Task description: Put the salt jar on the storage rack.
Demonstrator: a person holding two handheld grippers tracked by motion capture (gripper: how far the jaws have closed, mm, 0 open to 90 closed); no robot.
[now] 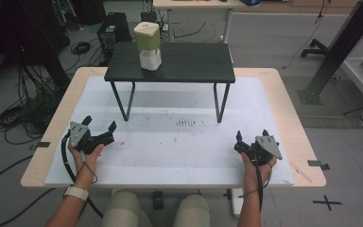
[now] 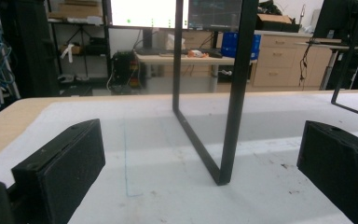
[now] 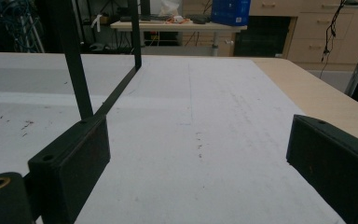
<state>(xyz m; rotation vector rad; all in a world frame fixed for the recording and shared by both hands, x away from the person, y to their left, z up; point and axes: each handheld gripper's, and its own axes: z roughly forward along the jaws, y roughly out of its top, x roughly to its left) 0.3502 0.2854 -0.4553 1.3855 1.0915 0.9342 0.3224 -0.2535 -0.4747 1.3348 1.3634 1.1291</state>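
- Both grippers low on white table mat [image 1: 170, 156], near person's edge, well apart from each other.
- Left gripper [image 1: 99, 126]: jaws spread wide, nothing betw them. Its view looks at front-left leg [image 2: 233, 93] of small black raised shelf w/ thin metal legs [image 1: 170, 62].
- Right gripper [image 1: 251, 135]: jaws also apart, empty, resting on mat; right shelf leg [image 3: 77, 70] just beyond its left jaw.
- Green-and-white plastic container w/ white lid [image 1: 148, 46] sits upright on shelf top, left-of-centre, far from both grippers.
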